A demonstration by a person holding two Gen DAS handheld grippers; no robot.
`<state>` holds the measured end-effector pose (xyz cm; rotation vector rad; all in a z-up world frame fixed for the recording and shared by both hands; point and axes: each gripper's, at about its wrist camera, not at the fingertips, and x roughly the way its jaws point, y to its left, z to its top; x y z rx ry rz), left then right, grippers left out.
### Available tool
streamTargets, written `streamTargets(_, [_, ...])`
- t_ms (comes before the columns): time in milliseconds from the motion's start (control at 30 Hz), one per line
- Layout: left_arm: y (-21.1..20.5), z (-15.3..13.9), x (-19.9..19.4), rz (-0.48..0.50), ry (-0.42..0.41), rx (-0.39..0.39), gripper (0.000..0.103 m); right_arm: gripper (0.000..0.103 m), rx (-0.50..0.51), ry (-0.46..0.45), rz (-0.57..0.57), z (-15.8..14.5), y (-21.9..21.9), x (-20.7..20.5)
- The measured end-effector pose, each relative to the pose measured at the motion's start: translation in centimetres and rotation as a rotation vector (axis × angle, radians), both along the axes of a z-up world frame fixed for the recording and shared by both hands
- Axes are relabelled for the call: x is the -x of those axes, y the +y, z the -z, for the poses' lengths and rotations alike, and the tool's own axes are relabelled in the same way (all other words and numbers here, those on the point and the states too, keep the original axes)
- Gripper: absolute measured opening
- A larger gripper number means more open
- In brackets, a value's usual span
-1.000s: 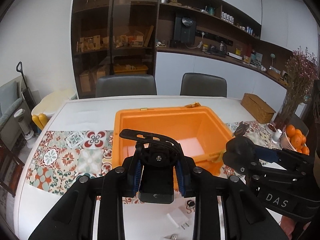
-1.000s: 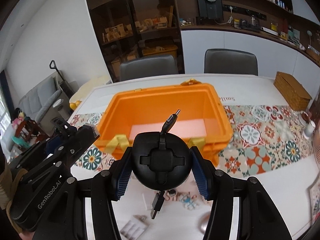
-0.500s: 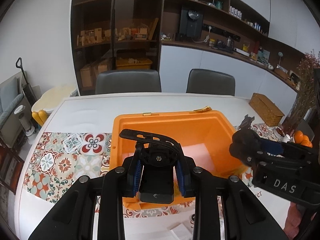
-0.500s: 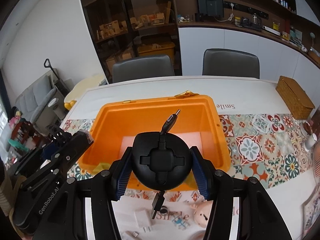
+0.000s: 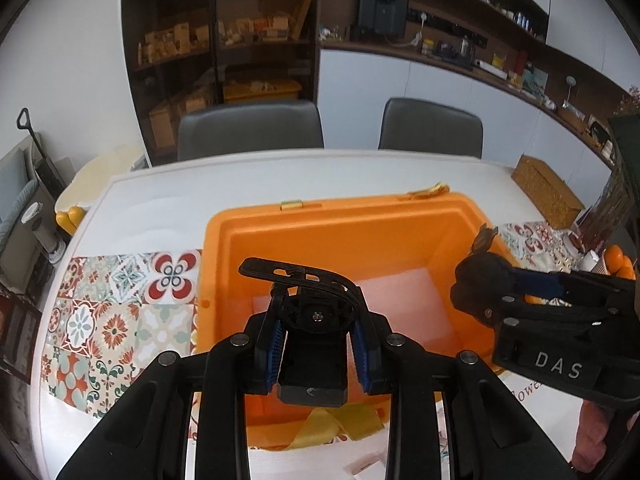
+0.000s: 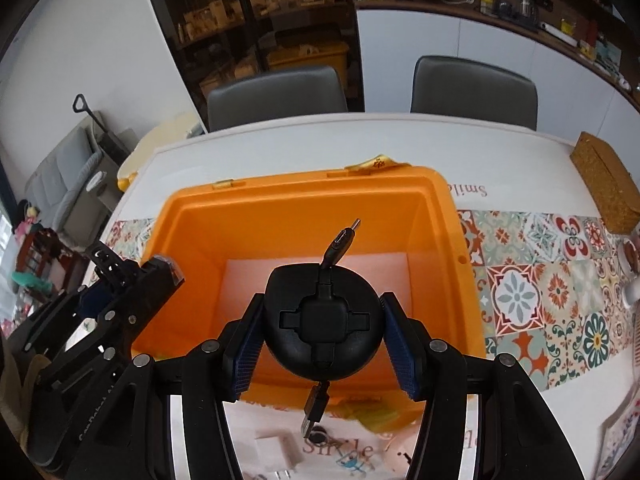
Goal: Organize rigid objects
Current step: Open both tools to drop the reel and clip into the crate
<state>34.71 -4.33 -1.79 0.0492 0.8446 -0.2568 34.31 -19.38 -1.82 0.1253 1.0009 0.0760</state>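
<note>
An open orange bin [image 5: 304, 224] [image 6: 440, 208] stands on the white table, with only a pale pink pad on its floor. My left gripper [image 5: 316, 348] is shut on a black phone holder [image 5: 312, 312] with a curved arm, held above the bin's near left part. My right gripper [image 6: 322, 342] is shut on a round black cable hub [image 6: 324, 328] with short USB plugs sticking out, held above the bin's near edge. The right gripper also shows in the left wrist view [image 5: 480, 284], and the left gripper in the right wrist view [image 6: 132, 276].
A tiled patterned runner [image 6: 560, 280] lies under the bin. A woven box [image 6: 604, 188] sits at the far right. Small white parts [image 6: 276, 452] lie on the table's near side. Oranges [image 5: 616, 260] are at the right. Two grey chairs [image 6: 276, 92] stand behind the table.
Both grippers have risen and moved forward with their objects, so they now hang over the bin's near side. The bin's interior shows more fully.
</note>
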Motion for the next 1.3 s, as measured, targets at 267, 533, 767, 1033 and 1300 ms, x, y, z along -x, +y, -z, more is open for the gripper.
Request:
streamTargets(267, [-0.4, 2.1, -1.9, 0.01, 0.093, -0.005, 0.03, 0.056, 0.022, 0.03, 0.009, 0.9, -0.3, -1.3])
streamTargets(533, [-0.3, 3.3, -2.2, -0.003, 0.145, -0.015, 0.045, 0.056, 0.028, 0.045, 0.015, 1.2, -0.3, -1.5])
streamTargets(767, [-0.3, 1.9, -1.8, -0.053, 0.12, -0.085, 0.086, 0.056, 0.018, 0.053, 0.022, 1.2, -0.6, -1.5])
streamTargets(1033, [1.1, 0.2, -1.4, -0.151, 0.077, -0.144, 0.102, 0.056, 0.005, 0.059, 0.019, 1.3, -0.8, -1.6])
streamTargets(1300, [1.9, -0.5, -0.7, -0.18, 0.063, -0.153, 0.102, 0.072, 0.015, 0.023, 0.022, 0.7, -0.7, -1.6])
